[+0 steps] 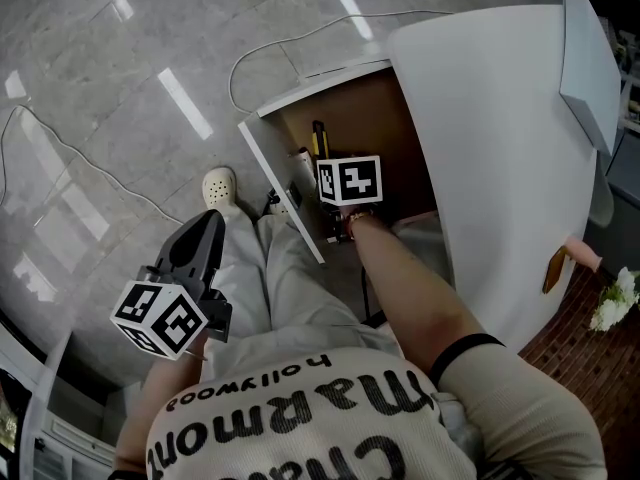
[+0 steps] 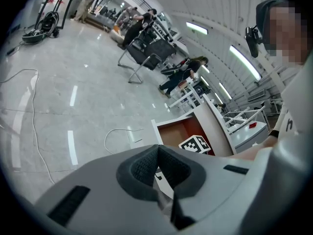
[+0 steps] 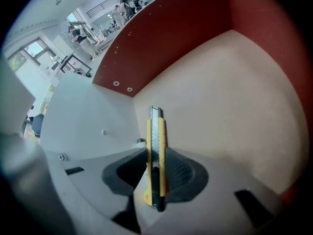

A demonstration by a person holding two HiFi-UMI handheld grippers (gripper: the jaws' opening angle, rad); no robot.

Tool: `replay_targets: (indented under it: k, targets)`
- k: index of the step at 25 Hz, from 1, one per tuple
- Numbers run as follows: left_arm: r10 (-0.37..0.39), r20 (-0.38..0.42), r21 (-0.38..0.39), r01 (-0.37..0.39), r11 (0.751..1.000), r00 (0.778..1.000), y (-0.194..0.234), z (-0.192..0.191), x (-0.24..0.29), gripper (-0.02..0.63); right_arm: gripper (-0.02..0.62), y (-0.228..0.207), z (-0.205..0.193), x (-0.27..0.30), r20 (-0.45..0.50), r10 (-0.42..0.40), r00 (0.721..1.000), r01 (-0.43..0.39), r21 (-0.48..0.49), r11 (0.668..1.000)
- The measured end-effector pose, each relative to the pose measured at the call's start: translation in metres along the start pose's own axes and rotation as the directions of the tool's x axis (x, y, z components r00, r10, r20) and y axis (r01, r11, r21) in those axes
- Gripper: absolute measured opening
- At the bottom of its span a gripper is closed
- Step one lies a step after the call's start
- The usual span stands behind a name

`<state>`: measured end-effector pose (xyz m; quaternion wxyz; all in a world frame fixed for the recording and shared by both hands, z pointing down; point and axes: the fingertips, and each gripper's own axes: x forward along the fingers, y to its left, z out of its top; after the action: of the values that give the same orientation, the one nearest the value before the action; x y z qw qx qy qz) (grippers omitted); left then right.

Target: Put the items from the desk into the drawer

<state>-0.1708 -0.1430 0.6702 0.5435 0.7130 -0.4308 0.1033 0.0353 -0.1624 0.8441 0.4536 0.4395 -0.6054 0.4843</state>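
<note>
Cream sweater point(image 1: 320, 408) with dark lettering fills the near foreground, and from it one bare forearm runs down into the open drawer point(image 1: 283, 186) beside the white desk point(image 1: 500, 148). At the end of that arm the right gripper point(image 3: 156, 168) points steeply down, its jaws closed narrow on a yellow knife point(image 3: 156, 141). The pads press the knife's flat sides, and the blade end sticks out past them toward the drawer's pale bottom, close to the corner where a white wall meets the red-brown one. Whether the tip touches the bottom, I cannot tell. Two small things point(image 1: 316, 143) lie along the drawer's left wall, too small to name. Off to the person's other side, the left gripper point(image 2: 158, 148) hangs over the grey floor point(image 1: 100, 118), well apart from the drawer, with its jaws together at the tips and nothing between them. One pale shoe point(image 1: 219, 185) shows just beside the drawer's front corner, and a thin cable point(image 1: 262, 50) loops across the floor beyond it.
</note>
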Motion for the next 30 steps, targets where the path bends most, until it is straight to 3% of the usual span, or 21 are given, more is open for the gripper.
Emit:
replay_targets:
  k: [30]
  targets:
    - [0.003, 0.001, -0.01, -0.003, 1.0, 1.0, -0.0053, -0.0049, 0.0014, -0.002, 0.14, 0.002, -0.0025, 0.0002, -0.007, 0.012, 1.0, -0.013, -0.063, 0.998]
